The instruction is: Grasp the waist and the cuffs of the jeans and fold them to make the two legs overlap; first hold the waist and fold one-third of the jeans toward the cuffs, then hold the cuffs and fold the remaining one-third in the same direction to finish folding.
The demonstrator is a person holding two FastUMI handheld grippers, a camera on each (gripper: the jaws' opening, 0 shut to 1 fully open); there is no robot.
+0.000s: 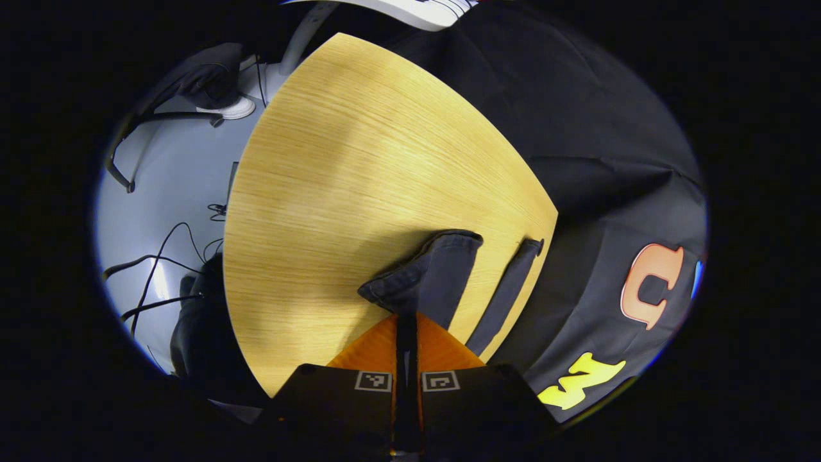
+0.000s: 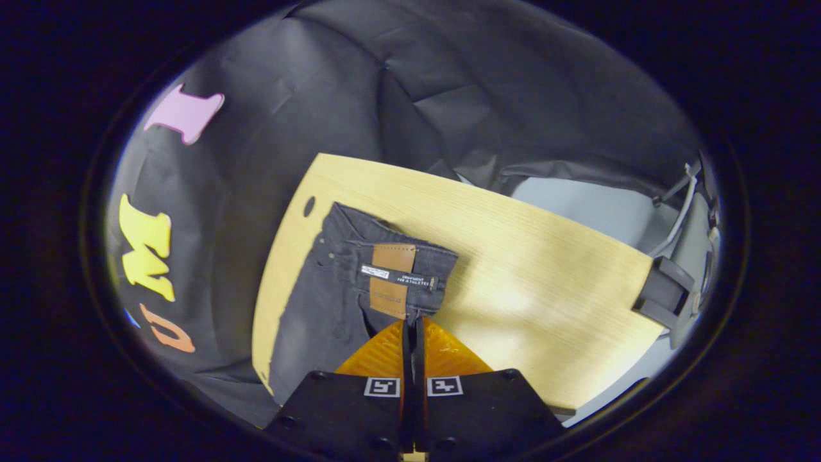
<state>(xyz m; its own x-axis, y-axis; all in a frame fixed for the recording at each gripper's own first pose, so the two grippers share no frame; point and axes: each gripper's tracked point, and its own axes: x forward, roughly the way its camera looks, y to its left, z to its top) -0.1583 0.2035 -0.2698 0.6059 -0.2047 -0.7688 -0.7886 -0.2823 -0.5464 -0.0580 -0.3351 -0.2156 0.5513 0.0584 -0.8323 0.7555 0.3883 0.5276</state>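
1. Left gripper view: the left gripper [image 1: 405,321] has its orange fingers pressed together on a fold of the dark jeans [image 1: 431,277], pinching the cloth right at the tips.
2. The leg end bunches up just past the fingers, and a second dark strip of denim [image 1: 507,296] runs beside it along the worktop [image 1: 346,192] edge (can't tell which part that strip is).
3. This view also shows the pale floor [image 1: 167,212] off to the side with black cables [image 1: 160,256] trailing over it, plus a chair base [image 1: 224,106].
4. Right gripper view: the right gripper [image 2: 412,324] is closed too, fingers squeezed on the waistband right under the brown leather patch [image 2: 391,279].
5. Here the jeans [image 2: 321,301] lie flat near the worktop [image 2: 532,276] corner, by a small hole [image 2: 308,206] in the wood, waist end facing the camera.
6. A dark bracket [image 2: 664,295] sits at the far worktop edge, black cloth wall [image 2: 449,83] behind.
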